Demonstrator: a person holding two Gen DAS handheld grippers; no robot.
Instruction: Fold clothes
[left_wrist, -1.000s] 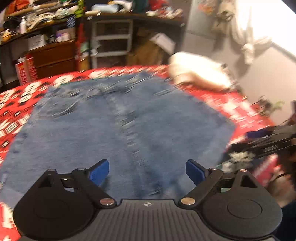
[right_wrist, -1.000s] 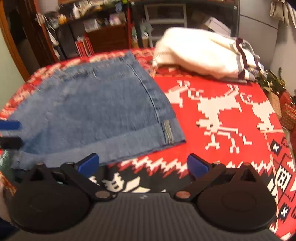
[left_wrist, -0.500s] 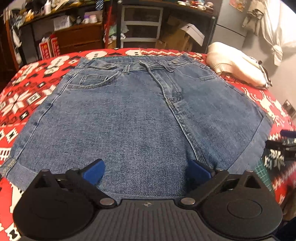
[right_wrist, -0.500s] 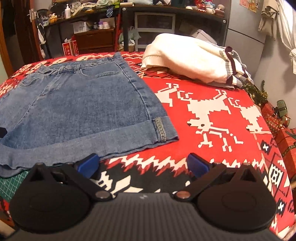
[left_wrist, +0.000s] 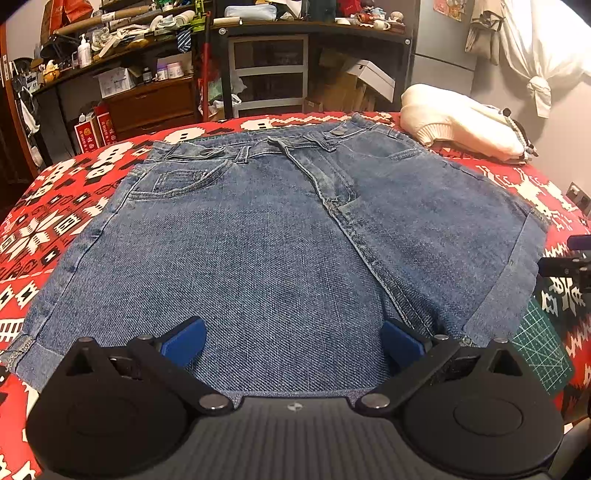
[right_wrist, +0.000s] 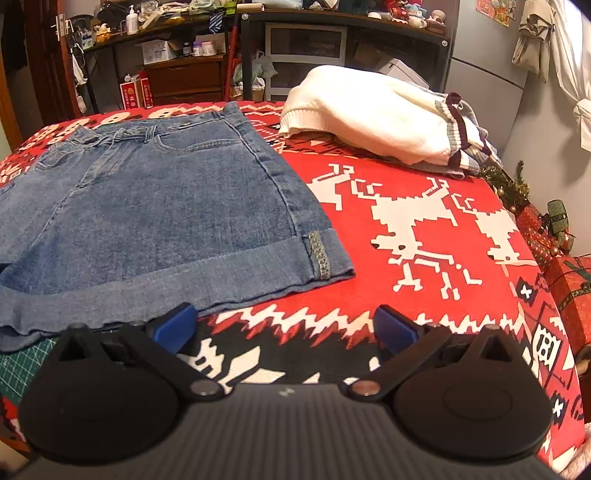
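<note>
tilting downward, both tongs (left_wrist: 293, 341) (right_wrist: 284, 326) gape wide, empty, over flat denim shorts (left_wrist: 280, 236).

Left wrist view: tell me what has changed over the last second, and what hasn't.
The view swung from a blurred, angled look to a square-on one low over the denim shorts, with the open left gripper above their near hem. Nothing was grasped or released. The shorts still lie flat, the white sweater stays put, and the right gripper remains open.

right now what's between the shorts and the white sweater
Only bare red patterned cloth. The right wrist view shows a strip of it between the shorts and the sweater, with nothing lying on it.
</note>
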